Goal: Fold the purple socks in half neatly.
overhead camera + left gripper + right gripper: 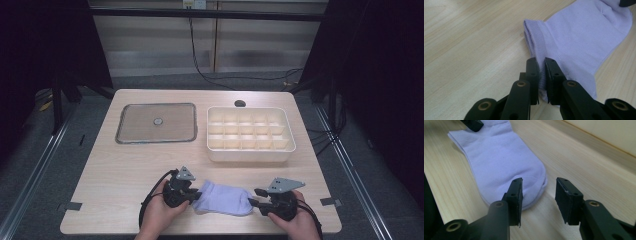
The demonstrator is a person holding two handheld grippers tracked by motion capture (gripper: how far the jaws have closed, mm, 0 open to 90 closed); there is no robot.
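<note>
A pale lavender sock (222,198) lies flat near the table's front edge, cuff to the left and toe to the right. My left gripper (195,194) is shut on the ribbed cuff; in the left gripper view its jaws (542,66) pinch the cuff's folded edge of the sock (584,32). My right gripper (254,197) stands open at the toe end. In the right gripper view its jaws (539,186) sit apart, one over the toe of the sock (499,157), the other over bare wood.
A white box (250,152) with several small compartments stands at the back right. A flat grey tray (125,125) lies at the back left. A round cable hole (240,103) sits near the far edge.
</note>
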